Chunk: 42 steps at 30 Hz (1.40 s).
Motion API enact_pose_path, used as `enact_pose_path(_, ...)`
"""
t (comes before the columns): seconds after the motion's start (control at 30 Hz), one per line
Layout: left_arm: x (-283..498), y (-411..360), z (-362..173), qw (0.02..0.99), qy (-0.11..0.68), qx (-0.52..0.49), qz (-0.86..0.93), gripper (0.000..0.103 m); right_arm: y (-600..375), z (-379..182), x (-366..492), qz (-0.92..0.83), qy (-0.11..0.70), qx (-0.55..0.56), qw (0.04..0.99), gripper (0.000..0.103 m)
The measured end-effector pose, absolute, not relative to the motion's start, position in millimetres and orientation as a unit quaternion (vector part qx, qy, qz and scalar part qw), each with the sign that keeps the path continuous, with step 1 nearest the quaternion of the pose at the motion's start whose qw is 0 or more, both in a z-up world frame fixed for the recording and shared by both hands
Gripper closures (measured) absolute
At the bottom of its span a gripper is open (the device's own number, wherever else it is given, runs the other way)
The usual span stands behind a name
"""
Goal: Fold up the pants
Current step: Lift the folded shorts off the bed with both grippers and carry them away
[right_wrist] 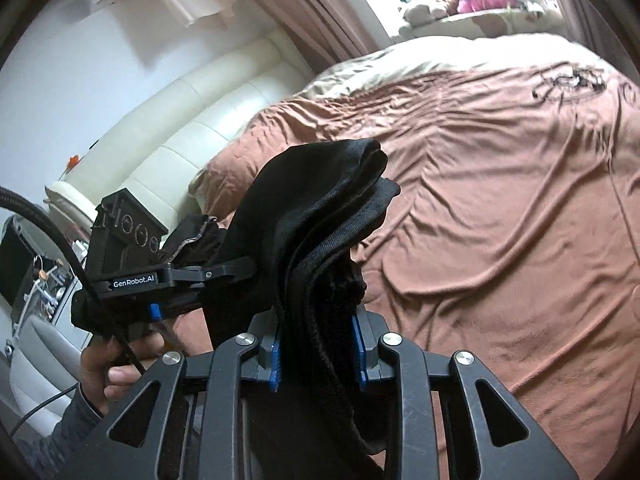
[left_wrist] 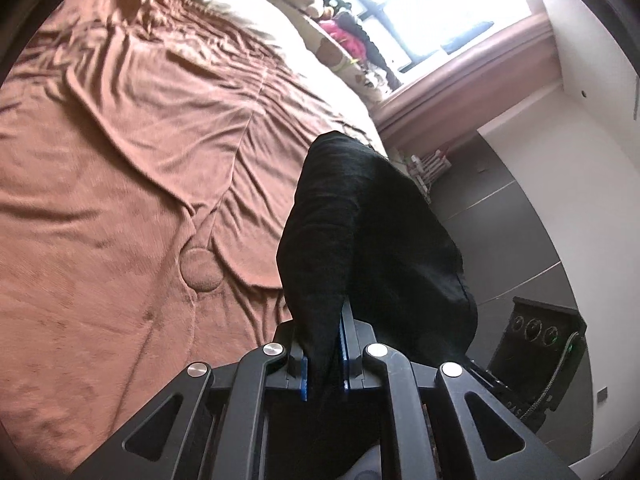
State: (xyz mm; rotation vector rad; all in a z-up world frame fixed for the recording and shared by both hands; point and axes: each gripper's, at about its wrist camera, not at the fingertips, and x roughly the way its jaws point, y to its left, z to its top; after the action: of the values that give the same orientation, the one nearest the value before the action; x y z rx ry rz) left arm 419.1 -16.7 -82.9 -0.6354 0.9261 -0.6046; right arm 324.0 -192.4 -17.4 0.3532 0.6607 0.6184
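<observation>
Rumpled brown bedspread point(right_wrist: 500, 200) covers the bed in front of you, with a cream quilt point(right_wrist: 440, 56) bunched along its far edge under the window point(left_wrist: 400, 4); stuffed toys and a pink bundle point(right_wrist: 480, 0) sit on the sill beyond that far edge; a padded cream headboard point(right_wrist: 168, 136) runs along the bed's left side in your right wrist view.

You hold the black pants point(right_wrist: 320, 240) up off the bedspread, gathered into a thick folded bunch, and both tools grip them. Your right gripper point(right_wrist: 318, 354) is clamped on several stacked layers; the cloth fills the space between the blue pads point(right_wrist: 275, 360) and rises beyond the fingers, its folded end tipping toward the middle of the bed. Your left gripper point(left_wrist: 324, 364) is closed on a narrower pinch of the same cloth; its blue pads point(left_wrist: 304, 376) press the fabric from both sides, and the rest of the pants point(left_wrist: 360, 232) hangs forward over the bed's near edge, with grey tiled floor point(left_wrist: 500, 208) showing past it.

From the right wrist view your left gripper point(right_wrist: 240, 270) sits just to the left of the bunch, its finger pushed into the fabric; your left hand point(right_wrist: 108, 364) wraps the handle below it, a black cable point(right_wrist: 68, 248) looping past.
</observation>
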Motion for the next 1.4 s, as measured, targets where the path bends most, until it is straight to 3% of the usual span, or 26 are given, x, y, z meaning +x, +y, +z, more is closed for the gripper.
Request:
enact_pose_path(0.53, 361, 21, -14, 0.837, 0.368, -0.291, -0.282, 0.092, -169, 20, 275, 0.320, 0.275, 0.134, 0.897, 0.079)
enact_pose_path(1.0, 262, 47, 59, 0.873, 0.310, -0.264, -0.268, 0.095, -160, 56, 209, 0.346, 0.243, 0.110, 0.900, 0.081)
enact_pose_path(1.4, 201, 86, 90, 0.886, 0.274, -0.270, -0.260, 0.097, -143, 72, 165, 0.374, 0.221, 0.096, 0.895, 0.082)
